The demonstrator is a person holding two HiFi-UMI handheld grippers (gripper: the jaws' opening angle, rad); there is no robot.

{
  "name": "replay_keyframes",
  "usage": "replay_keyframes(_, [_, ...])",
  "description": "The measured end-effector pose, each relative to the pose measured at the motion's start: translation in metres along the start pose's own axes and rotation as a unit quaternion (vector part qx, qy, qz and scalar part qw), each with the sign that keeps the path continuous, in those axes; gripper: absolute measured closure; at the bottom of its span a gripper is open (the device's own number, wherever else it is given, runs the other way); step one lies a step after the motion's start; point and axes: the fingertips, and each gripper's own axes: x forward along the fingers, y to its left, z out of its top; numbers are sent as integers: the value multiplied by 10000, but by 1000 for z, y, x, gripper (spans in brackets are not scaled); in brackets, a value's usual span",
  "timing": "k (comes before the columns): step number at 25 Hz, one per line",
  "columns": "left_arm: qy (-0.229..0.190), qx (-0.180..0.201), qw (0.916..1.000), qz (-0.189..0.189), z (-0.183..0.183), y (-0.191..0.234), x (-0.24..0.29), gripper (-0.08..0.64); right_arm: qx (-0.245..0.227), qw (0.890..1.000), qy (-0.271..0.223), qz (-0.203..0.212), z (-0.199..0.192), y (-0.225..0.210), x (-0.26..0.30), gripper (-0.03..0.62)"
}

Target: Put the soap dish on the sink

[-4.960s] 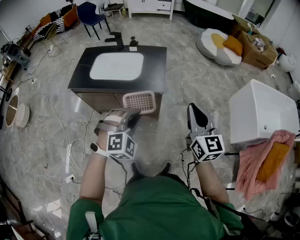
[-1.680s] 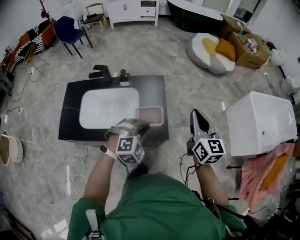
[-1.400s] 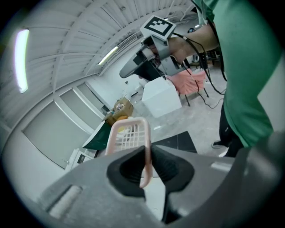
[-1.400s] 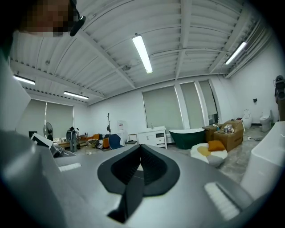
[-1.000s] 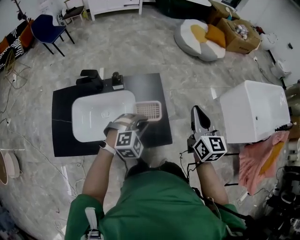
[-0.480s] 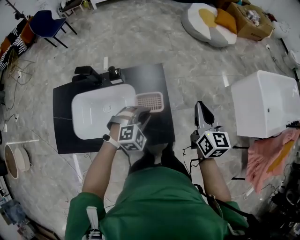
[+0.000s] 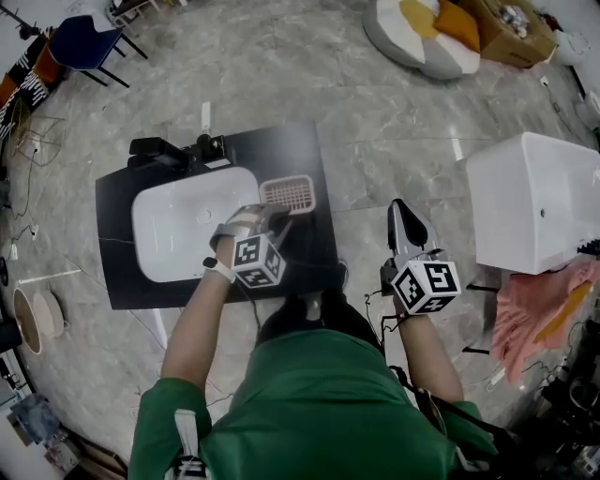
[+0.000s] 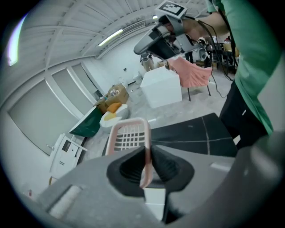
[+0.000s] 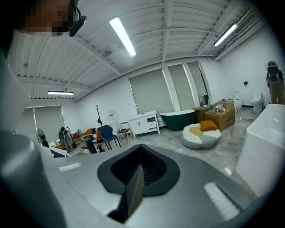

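Observation:
A pink slatted soap dish [image 7: 287, 193] sits over the black counter [image 7: 309, 244] to the right of the white basin [image 7: 192, 223]. My left gripper [image 7: 274, 222] is shut on the dish's near rim. In the left gripper view the soap dish [image 8: 129, 136] stands out past the jaws, which pinch its pink edge, with the dark counter [image 8: 196, 136] below it. My right gripper [image 7: 405, 222] hangs over the floor to the right of the vanity, shut with nothing in it. The right gripper [image 9: 136, 178] view shows its jaws closed together.
A black tap [image 7: 155, 150] and a small bottle [image 7: 208, 147] stand at the counter's far edge. A white box-shaped tub [image 7: 539, 197] is on the right, with a pink cloth [image 7: 544, 314] beside it. A round cushion [image 7: 427, 23] lies far off. Cables trail on the floor at left.
Since five seconds ago I have stepped up to the vanity and carried the soap dish from its front edge to over the counter right of the basin. The right gripper stayed put.

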Motion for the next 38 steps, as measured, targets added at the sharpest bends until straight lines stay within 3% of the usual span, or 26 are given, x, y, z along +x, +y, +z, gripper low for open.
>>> replay_keyframes(11, [230, -58, 9986, -475, -23, 20, 68, 517, 106, 9996, 168, -179, -5, -35, 24, 591])
replay_keyframes(22, [424, -140, 9968, -656, -41, 35, 95, 515, 119, 9993, 266, -214, -11, -39, 37, 591])
replay_keyframes(30, [542, -112, 9963, -660, -49, 39, 102, 514, 122, 9993, 315, -149, -13, -32, 40, 591])
replay_keyframes(38, [625, -195, 9973, -333, -48, 43, 90, 466, 84, 9995, 311, -63, -12, -21, 35, 591])
